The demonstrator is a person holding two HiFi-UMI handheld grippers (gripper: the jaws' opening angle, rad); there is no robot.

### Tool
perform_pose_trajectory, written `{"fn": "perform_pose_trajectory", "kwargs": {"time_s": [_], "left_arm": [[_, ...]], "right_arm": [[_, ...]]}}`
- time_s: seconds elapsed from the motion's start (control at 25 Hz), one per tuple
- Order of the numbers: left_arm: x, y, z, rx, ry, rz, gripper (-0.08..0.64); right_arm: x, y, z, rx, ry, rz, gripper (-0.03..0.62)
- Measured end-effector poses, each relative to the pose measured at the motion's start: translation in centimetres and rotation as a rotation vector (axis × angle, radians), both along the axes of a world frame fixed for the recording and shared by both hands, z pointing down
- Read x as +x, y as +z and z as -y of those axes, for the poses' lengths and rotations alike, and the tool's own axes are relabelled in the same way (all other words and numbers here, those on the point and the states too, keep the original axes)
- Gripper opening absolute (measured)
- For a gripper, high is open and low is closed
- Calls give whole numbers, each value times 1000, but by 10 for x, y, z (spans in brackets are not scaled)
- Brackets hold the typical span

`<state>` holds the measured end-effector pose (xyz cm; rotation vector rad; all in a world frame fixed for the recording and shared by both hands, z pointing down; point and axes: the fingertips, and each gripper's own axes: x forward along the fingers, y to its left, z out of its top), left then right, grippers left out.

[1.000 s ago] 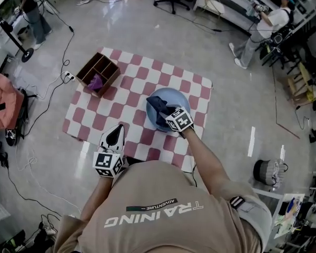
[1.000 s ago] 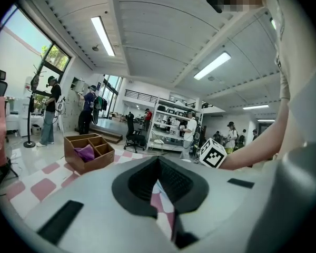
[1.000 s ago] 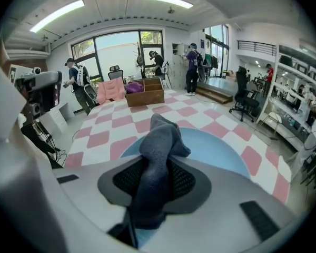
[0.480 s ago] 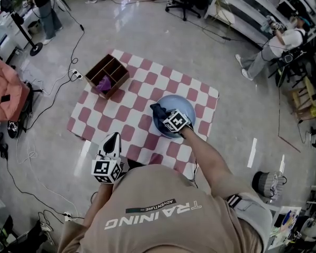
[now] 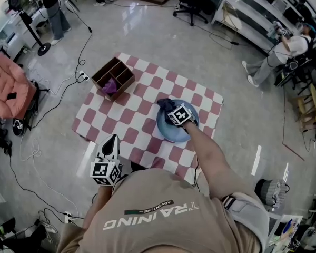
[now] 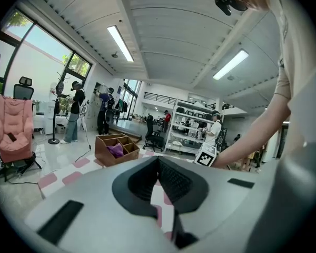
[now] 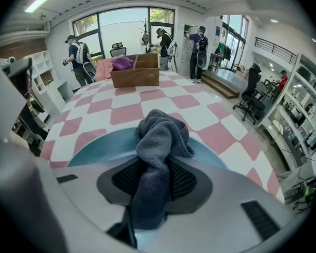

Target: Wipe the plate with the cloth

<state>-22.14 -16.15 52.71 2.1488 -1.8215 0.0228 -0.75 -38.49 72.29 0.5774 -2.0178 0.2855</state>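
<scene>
right fingers (image 7: pixel 187 181) — grasping cloth (image 7: pixel 160 136) over plate (image 7: pixel 97 147), just loosening | left fingers (image 6: pixel 175 181) — clenched, empty

The cloth (image 7: pixel 160 141) looks terry-soft, the plate (image 7: pixel 97 147) smooth and glossy.

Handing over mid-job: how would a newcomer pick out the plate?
Find the pink-and-white checkered mat. Toward its right edge in the head view sits the round light-blue plate, with a bunched dark grey cloth over it. It is the only round, blue thing there; its one neighbour is a brown wooden divided box at the far-left corner.
</scene>
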Motion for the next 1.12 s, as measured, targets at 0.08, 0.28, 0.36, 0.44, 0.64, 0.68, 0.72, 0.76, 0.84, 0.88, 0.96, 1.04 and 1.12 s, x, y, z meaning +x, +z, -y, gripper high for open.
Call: {"fn": "perform_pose_trajectory", "kwargs": {"time_s": [0.08,0.28,0.36,0.44,0.64,0.68,0.72,0.76,0.84,0.88,0.96,1.04,1.12], "left_arm": [[3,3,-3,-16,6,0,14],[15,12,-1,-31,29,-16,14],[22,12,2,-23,51,-20,14],[30,10,7,-14,80,-26,14],[40,13,21,-8,138,-36,15],[40,13,25,-5,144,-36,15],[41,13,27,-2,150,-39,14],[42,13,29,0,156,-42,15],[46,14,33,2,173,-48,14],[48,14,34,1,183,-50,15],[51,16,37,-2,205,-52,14],[53,16,41,-1,224,-50,14],[55,15,45,1,237,-50,14]], "right_arm": [[18,-1,13,30,47,-32,140],[70,-1,28,71,120,-104,138],[90,1,19,52,139,-145,137],[110,1,6,24,164,-192,135],[111,-1,-24,-51,225,-89,133],[115,-2,-27,-44,238,-100,133],[119,-1,-31,-42,248,-112,133],[121,-1,-37,-50,255,-112,133],[118,1,-50,-99,262,-77,133],[114,3,-59,-128,256,-58,133],[102,5,-78,-165,207,-50,133],[84,5,-93,-181,134,-59,133],[62,5,-101,-198,86,-50,133]]}}
